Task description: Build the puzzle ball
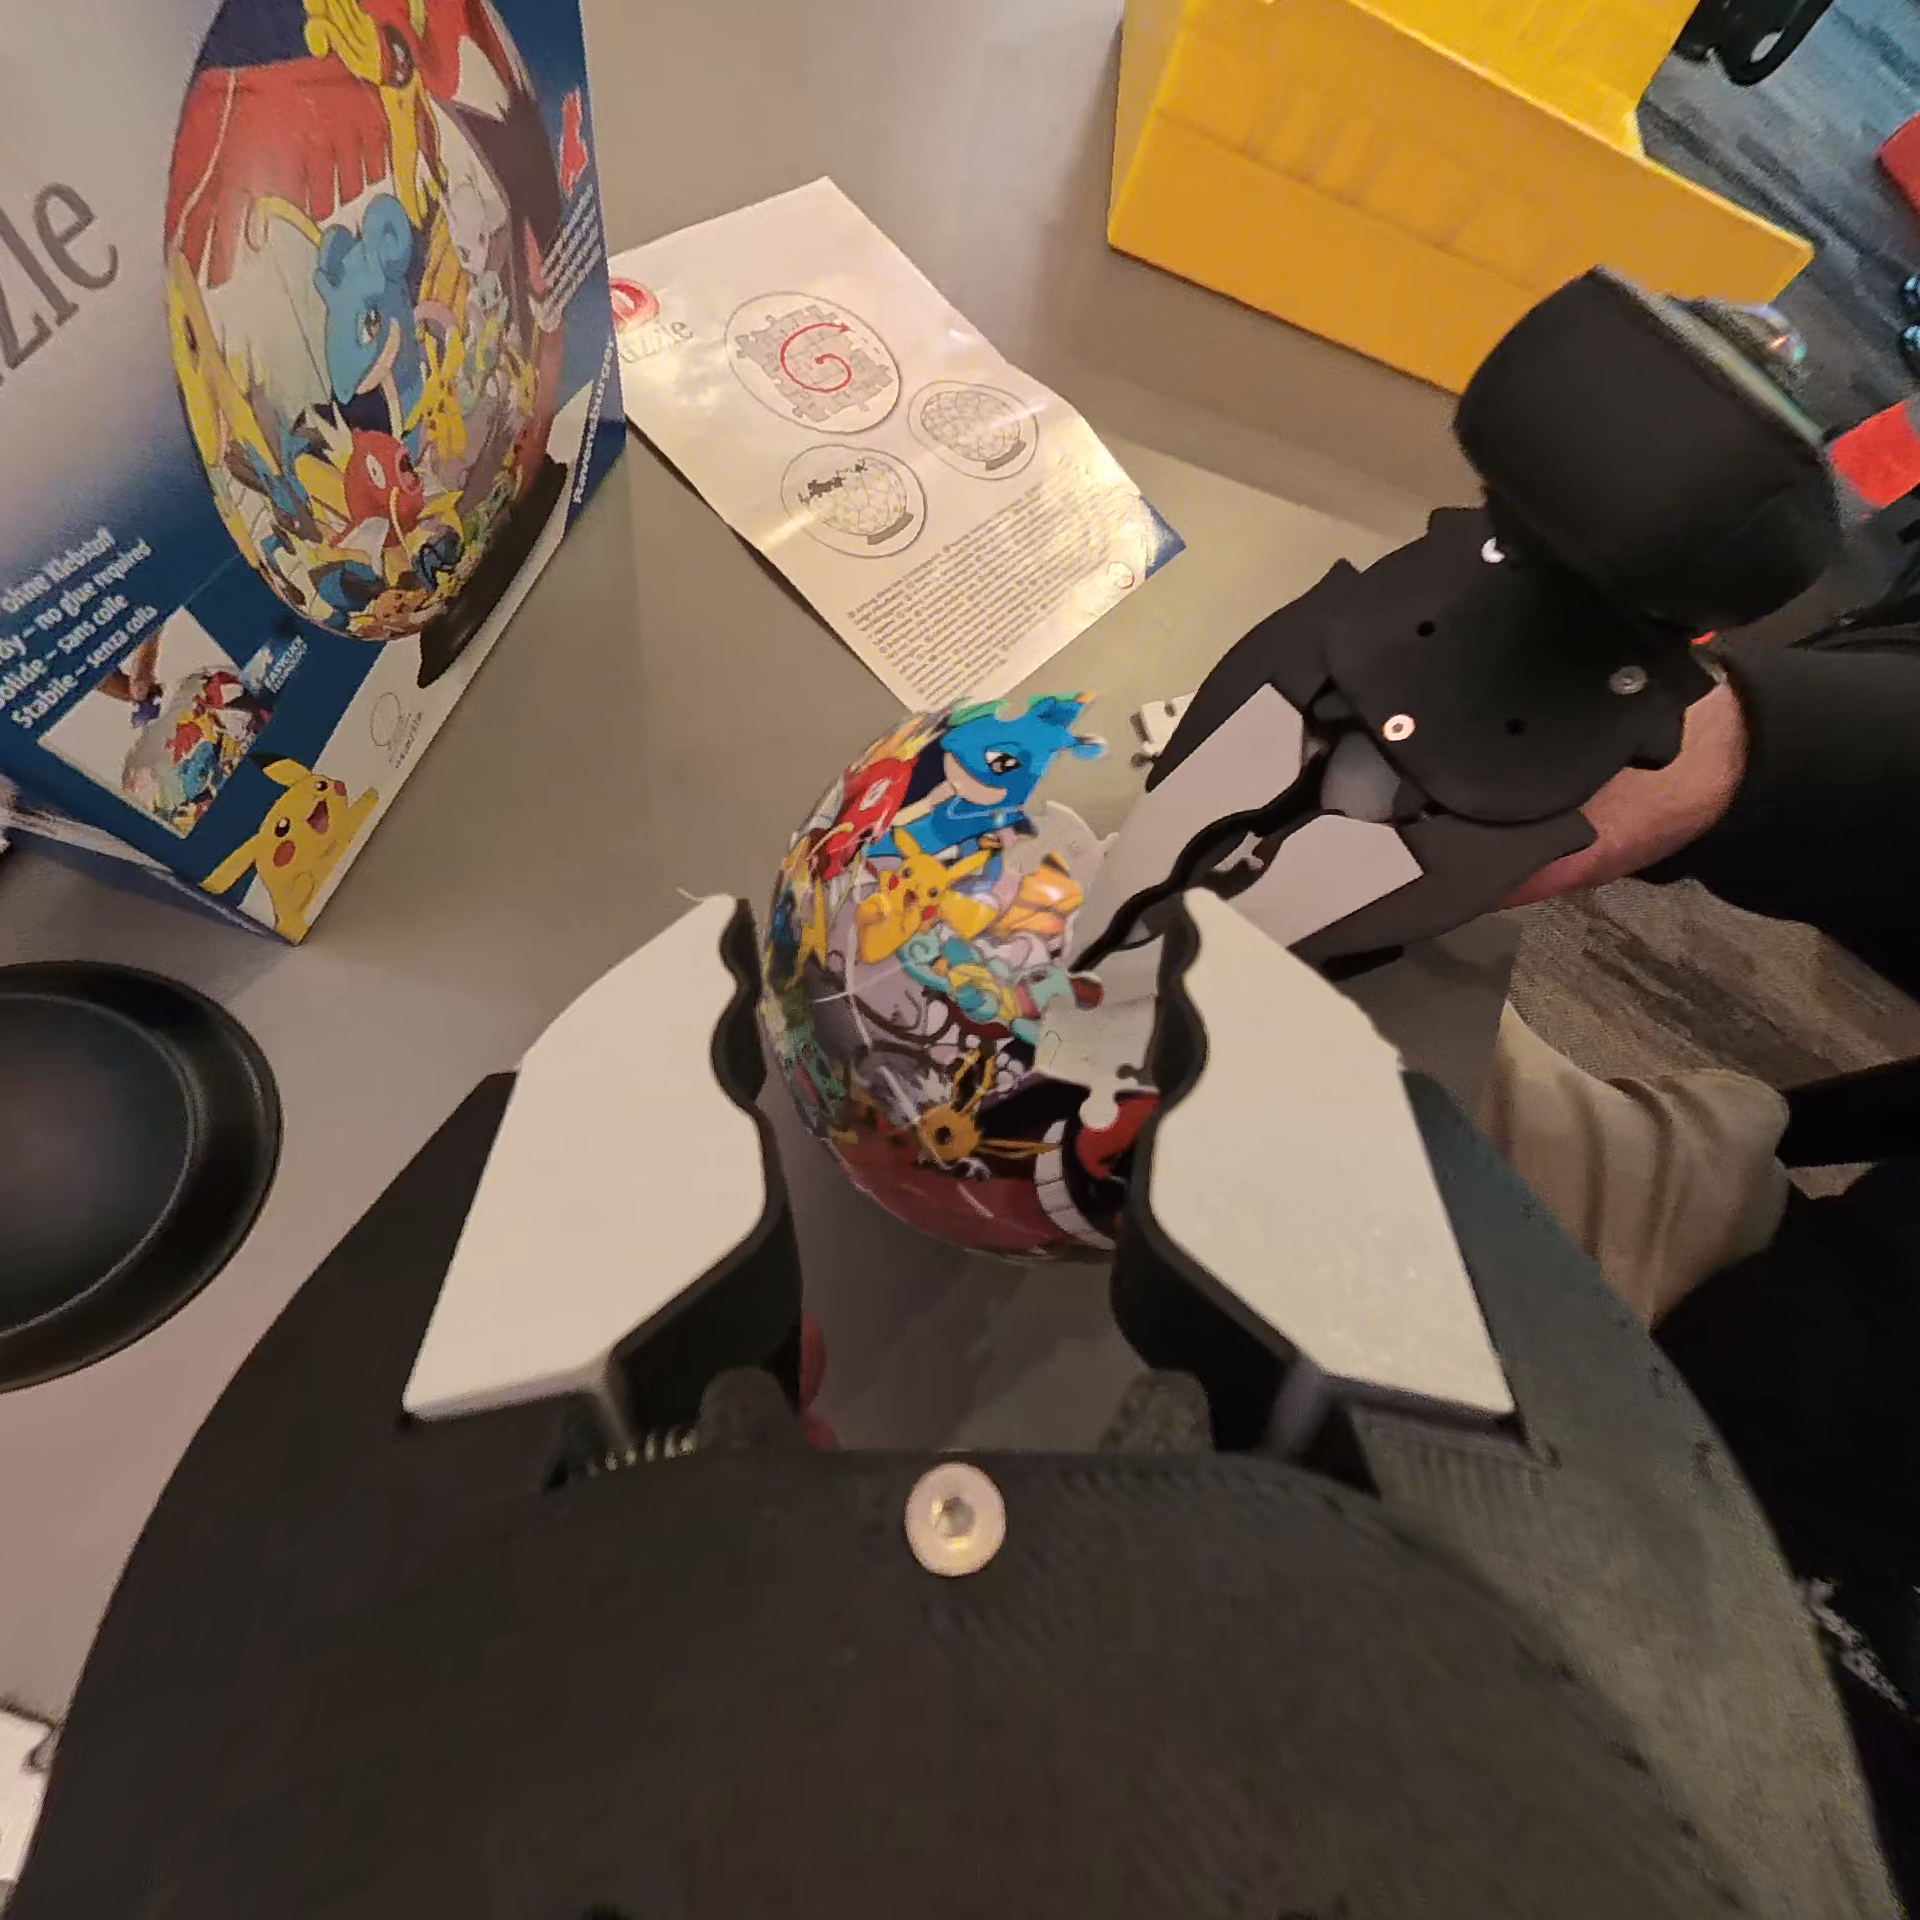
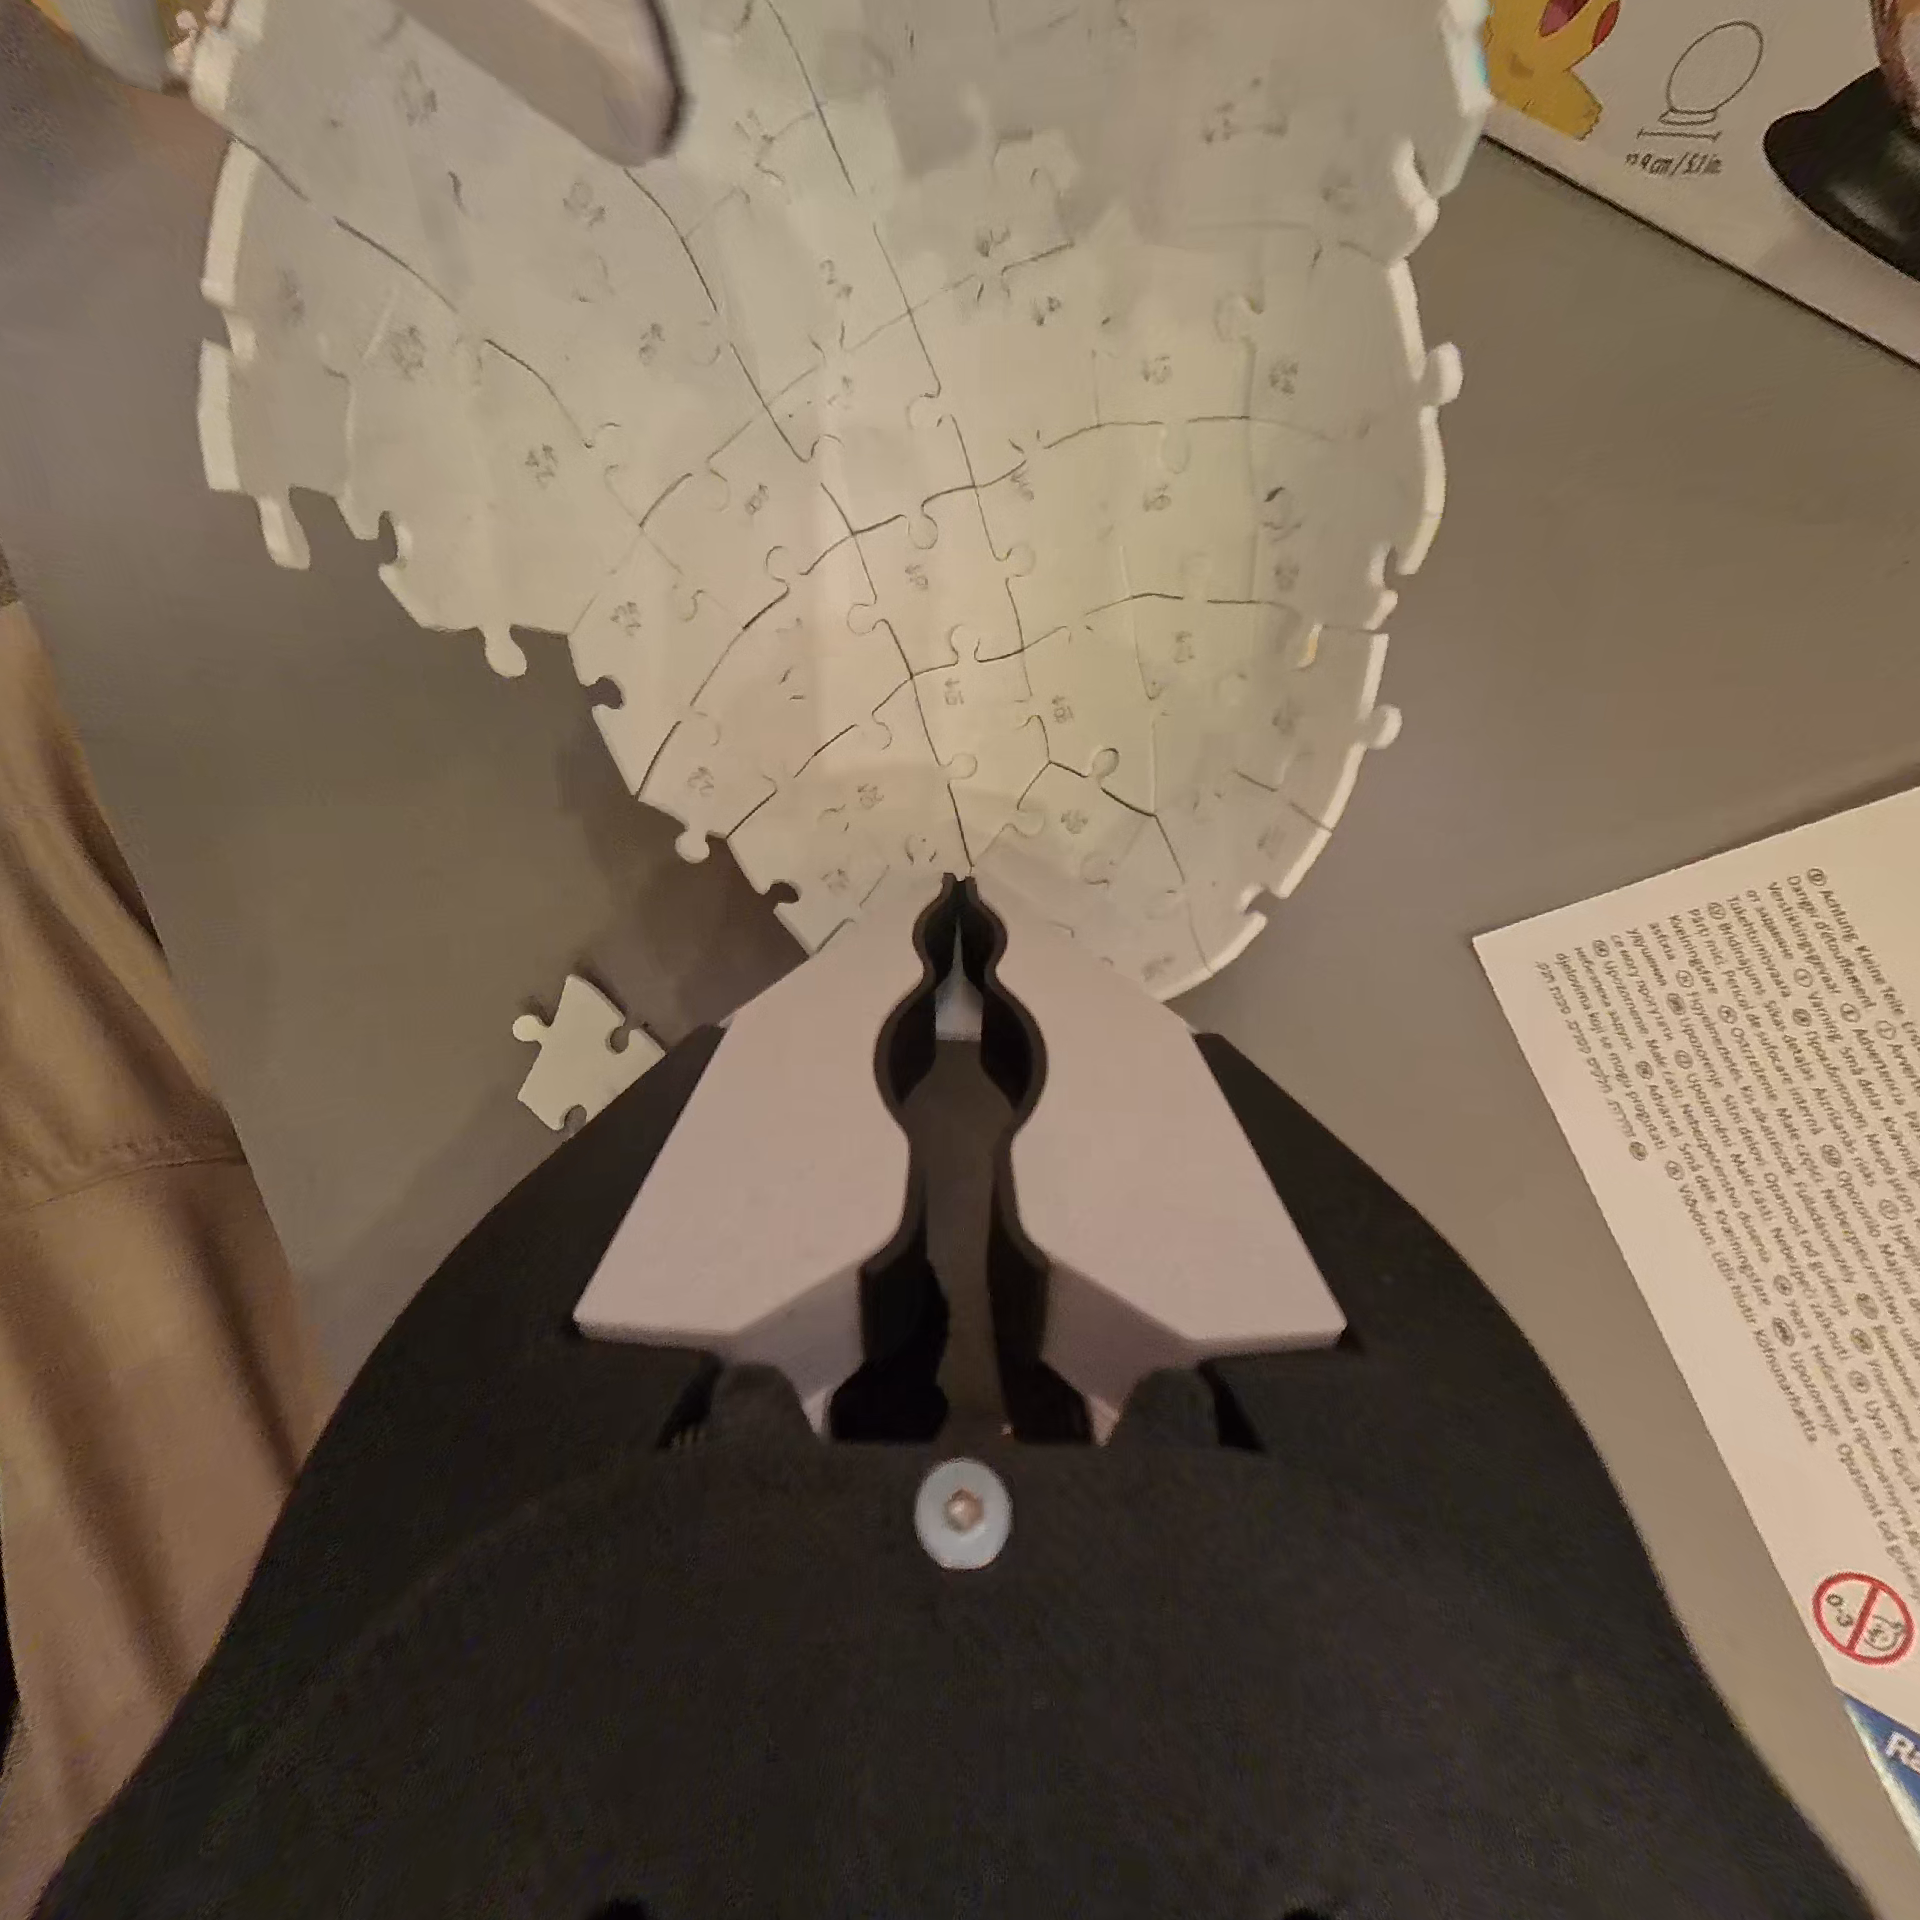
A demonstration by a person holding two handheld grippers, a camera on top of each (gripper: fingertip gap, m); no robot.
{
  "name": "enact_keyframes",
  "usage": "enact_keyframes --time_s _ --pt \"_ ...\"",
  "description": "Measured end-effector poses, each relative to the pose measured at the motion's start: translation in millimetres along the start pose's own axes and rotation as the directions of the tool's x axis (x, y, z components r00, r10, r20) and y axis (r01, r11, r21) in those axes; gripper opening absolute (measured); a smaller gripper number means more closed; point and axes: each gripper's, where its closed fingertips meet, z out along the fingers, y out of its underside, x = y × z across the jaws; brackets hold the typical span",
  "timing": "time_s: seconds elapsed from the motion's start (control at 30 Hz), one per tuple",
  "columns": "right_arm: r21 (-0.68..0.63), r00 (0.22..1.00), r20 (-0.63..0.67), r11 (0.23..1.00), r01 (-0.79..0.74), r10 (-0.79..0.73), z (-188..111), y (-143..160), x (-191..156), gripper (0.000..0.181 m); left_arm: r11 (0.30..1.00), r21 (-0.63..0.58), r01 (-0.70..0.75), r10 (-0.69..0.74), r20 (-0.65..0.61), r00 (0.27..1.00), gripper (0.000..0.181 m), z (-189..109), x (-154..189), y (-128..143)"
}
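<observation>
The puzzle ball (image 1: 935,966) is a part-built colourful shell with cartoon figures, held upright over the grey table (image 1: 665,790). My left gripper (image 1: 956,987) is shut on it, one finger on each side. The right wrist view shows the shell's white numbered inside (image 2: 831,468), with a left finger (image 2: 582,73) in front of it at the top. My right gripper (image 2: 958,883) is shut with its tips at the shell's lower rim, and a pale puzzle piece (image 2: 958,1013) shows between its jaws. It also shows in the left wrist view (image 1: 1091,951). A loose white piece (image 2: 587,1049) lies on the table.
The blue puzzle box (image 1: 312,416) stands at the back left, the instruction sheet (image 1: 883,436) lies behind the ball. A black round stand (image 1: 104,1164) sits at the left. A yellow box (image 1: 1403,156) is at the back right. A person's trouser leg (image 1: 1621,1143) is at the right. Left tips to right tips: about 11 cm.
</observation>
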Motion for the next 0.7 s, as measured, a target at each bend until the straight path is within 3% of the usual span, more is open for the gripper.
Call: enact_keyframes --time_s 0.33,0.7 --pt "0.028 1.000 0.019 0.999 -0.020 0.020 -9.1 -6.3 -2.0 0.005 0.999 -0.023 -0.026 0.027 0.038 0.999 0.053 2.2 -4.7 3.9" --pt "0.143 0.991 -0.075 0.985 -0.100 0.112 -56.4 -17.8 26.5 0.010 0.999 -0.009 -0.033 0.033 0.073 0.997 0.044 1.8 -9.0 3.9"
